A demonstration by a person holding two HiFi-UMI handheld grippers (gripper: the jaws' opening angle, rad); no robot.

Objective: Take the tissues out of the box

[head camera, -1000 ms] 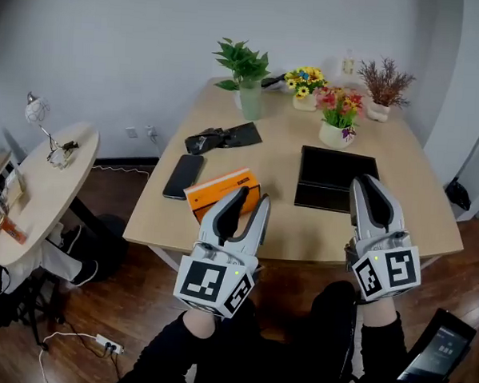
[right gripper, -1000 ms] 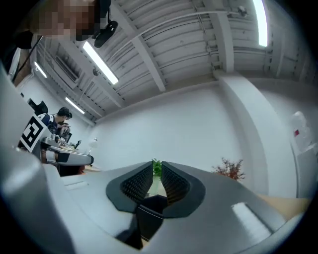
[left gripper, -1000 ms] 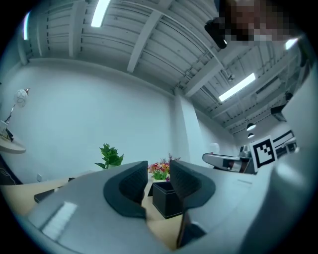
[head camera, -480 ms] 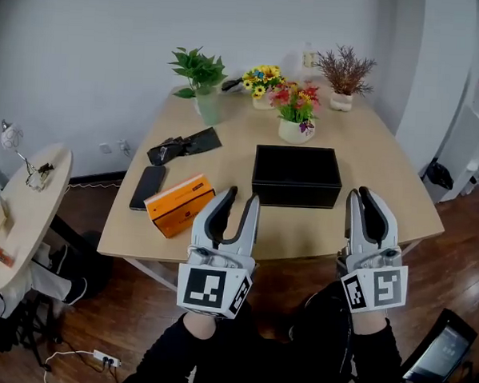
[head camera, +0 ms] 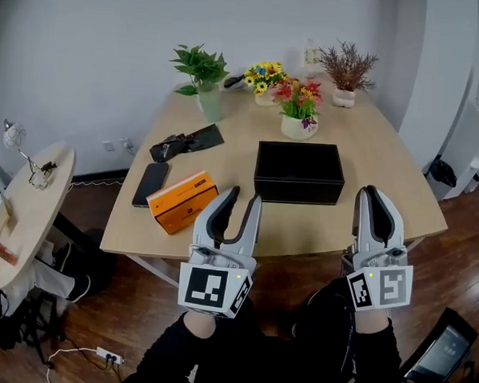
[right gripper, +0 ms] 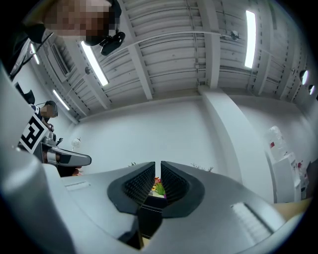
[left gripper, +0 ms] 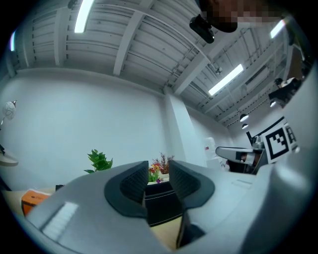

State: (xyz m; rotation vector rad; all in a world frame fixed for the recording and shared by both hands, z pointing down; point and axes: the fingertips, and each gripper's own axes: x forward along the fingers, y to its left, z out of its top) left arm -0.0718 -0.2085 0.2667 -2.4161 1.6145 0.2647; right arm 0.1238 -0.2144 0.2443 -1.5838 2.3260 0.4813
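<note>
A black rectangular box (head camera: pixel 297 172) stands in the middle of the wooden table (head camera: pixel 389 166); its top looks closed and no tissue shows. An orange box (head camera: pixel 180 201) lies to its left, near the front edge. My left gripper (head camera: pixel 241 199) hovers over the front edge between the two boxes, jaws apart and empty. In the left gripper view the left gripper (left gripper: pixel 158 174) points at the black box (left gripper: pixel 161 201). My right gripper (head camera: pixel 375 194) hangs at the front right edge, right of the box, jaws together with nothing in them. The right gripper (right gripper: pixel 157 173) also faces the box (right gripper: pixel 149 211).
A black phone (head camera: pixel 150 183) and a dark cloth (head camera: pixel 186 140) lie at the table's left. A green plant (head camera: pixel 204 79), two flower pots (head camera: pixel 298 110) and a dried plant (head camera: pixel 345 72) line the far side. A round side table (head camera: pixel 30 208) stands to the left.
The head view has swung so the black box now sits centred and fully shown. My right jaws have come together. Both grippers stay at the near table edge.
</note>
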